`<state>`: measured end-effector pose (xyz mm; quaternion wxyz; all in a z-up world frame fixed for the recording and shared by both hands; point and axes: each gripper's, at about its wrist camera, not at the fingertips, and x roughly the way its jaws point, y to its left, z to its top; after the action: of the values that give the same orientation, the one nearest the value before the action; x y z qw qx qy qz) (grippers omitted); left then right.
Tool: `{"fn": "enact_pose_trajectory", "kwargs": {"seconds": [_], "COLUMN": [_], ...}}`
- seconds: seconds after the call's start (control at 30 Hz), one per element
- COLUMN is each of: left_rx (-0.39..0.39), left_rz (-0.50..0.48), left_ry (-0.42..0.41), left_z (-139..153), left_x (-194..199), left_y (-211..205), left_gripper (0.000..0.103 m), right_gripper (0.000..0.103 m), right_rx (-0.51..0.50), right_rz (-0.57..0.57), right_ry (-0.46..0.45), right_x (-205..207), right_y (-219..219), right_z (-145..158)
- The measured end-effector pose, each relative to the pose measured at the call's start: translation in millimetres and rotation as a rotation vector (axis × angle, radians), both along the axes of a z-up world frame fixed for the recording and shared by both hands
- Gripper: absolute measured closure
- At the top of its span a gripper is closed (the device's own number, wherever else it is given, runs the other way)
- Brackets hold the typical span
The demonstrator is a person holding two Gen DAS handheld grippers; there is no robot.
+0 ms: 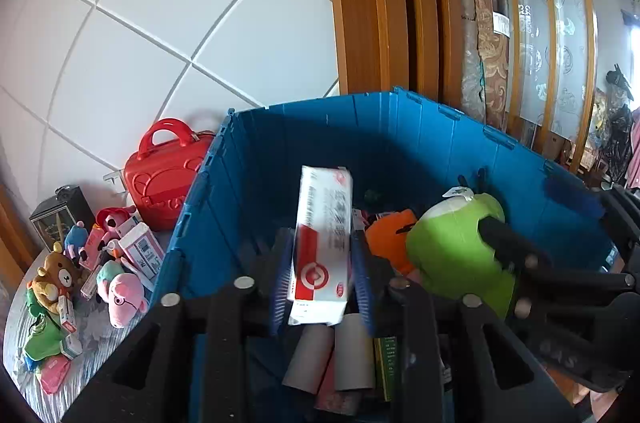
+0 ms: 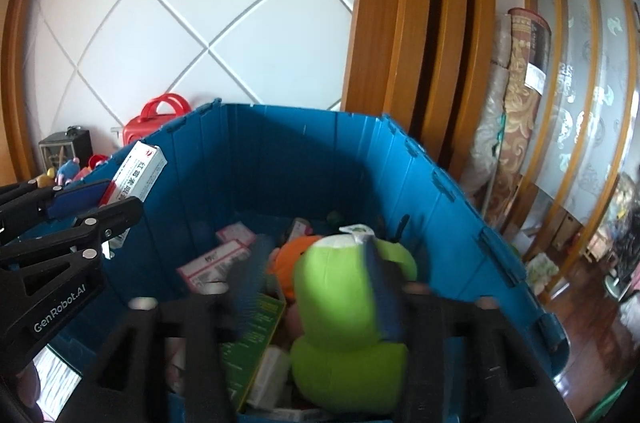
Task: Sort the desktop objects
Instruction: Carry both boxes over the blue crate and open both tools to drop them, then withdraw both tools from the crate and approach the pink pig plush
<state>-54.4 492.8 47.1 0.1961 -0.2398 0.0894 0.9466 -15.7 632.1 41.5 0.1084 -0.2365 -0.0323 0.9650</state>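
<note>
Left claw (image 1: 320,279) pinching white-and-red cardboard box (image 1: 322,243) over blue plastic crate (image 1: 440,131). Right claw (image 2: 316,287) spread around green plush toy (image 2: 340,307). White tiled wall (image 1: 160,3) upper left, grey cloth-covered table (image 1: 92,339) lower left.

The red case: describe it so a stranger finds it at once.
Start at the big blue crate. Against its outer left wall, before the white tiled wall, stands the red case. Unlike the plush toys nearby, it is hard, glossy, with two loop handles.
</note>
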Motion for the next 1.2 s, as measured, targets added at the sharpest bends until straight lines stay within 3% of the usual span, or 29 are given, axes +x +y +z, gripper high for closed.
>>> {"fn": "enact_pose_trajectory", "kwargs": {"seconds": [0.03,0.07,0.13,0.37,0.67,0.93,1.2], "left_rx": [0.003,0.008,0.026,0.070,0.104,0.117,0.103], "left_rz": [0.005,0.019,0.037,0.101,0.233,0.381,0.527], "left_ry": [0.008,0.024,0.051,0.125,0.178,0.116,0.019], "left_z": [1.7,3.3,7.4,20.0,22.7,7.4,-35.1], "left_x": [0.8,3.3,7.4,24.0,33.9,20.0,-5.2], "left_y": [-1.7,-5.0,-13.0,-46.4,-123.4,-226.3,-370.0], "left_gripper": [0.050,0.038,0.026,0.003,0.002,0.002,0.002], "right_gripper": [0.010,0.007,0.000,0.000,0.000,0.000,0.000], "right_rx": [0.003,0.006,0.014,0.006,-0.001,-0.103,-0.077], "right_rz": [-0.003,-0.005,-0.010,-0.021,0.074,0.261,0.334], "right_ry": [0.010,0.018,0.044,0.130,0.350,0.282,0.253], "right_x": [2.3,4.4,10.3,28.8,48.9,14.3,-14.4], "right_y": [-0.5,-0.5,0.0,-3.3,-48.2,-117.5,-231.9], "right_z": [1.7,3.2,7.1,24.4,49.8,45.0,43.6]}}
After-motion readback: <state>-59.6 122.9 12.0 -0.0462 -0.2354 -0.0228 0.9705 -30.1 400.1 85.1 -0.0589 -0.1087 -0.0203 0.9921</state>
